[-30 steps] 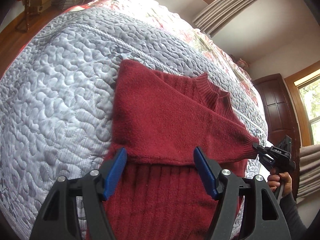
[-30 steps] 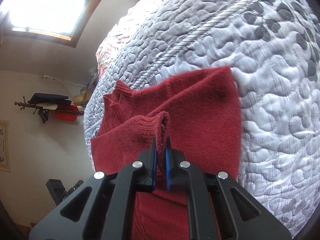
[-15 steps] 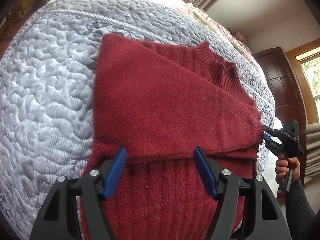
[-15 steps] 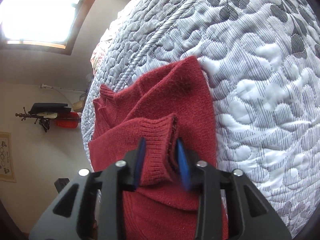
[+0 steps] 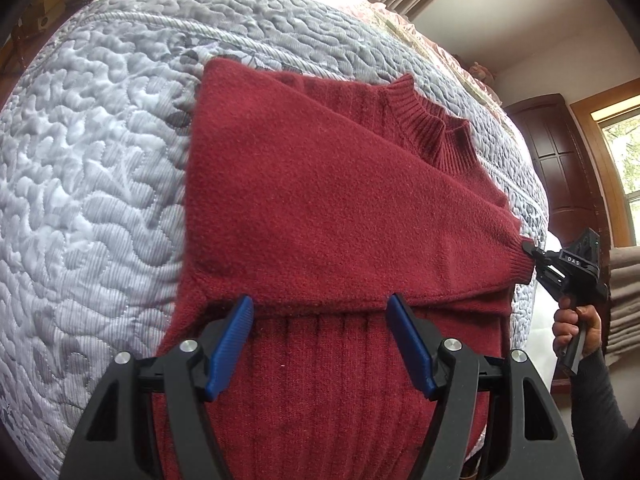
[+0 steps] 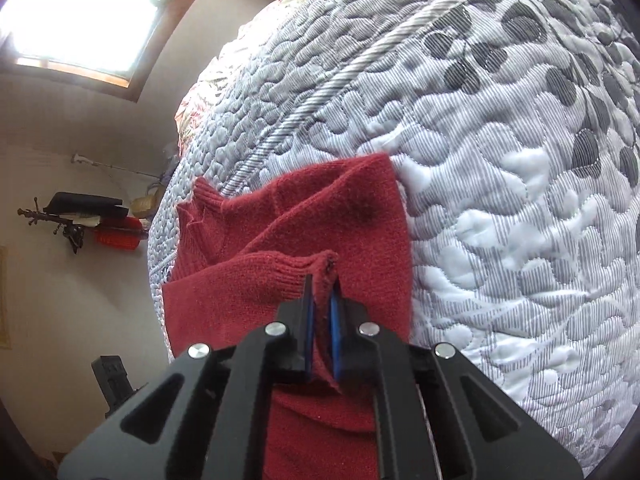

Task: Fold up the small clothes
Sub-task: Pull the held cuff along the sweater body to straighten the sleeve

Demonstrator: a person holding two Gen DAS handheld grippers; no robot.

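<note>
- Left wrist view: red sweater (image 5: 320, 220) flat on bed quilt (image 5: 100, 168), one sleeve (image 5: 400, 248) folded across the body, just past wide-open, empty left gripper (image 5: 320, 340).
- Right gripper (image 6: 320, 312) pinches the cuff (image 6: 316, 272) between its fingers.
- Left to do, likely: other sleeve, body fold.

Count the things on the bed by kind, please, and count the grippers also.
Red sweater: 1
Grey quilt under it: 1
Grippers: 2, the left gripper open, the right gripper shut on the sleeve cuff
Total: 4
</note>
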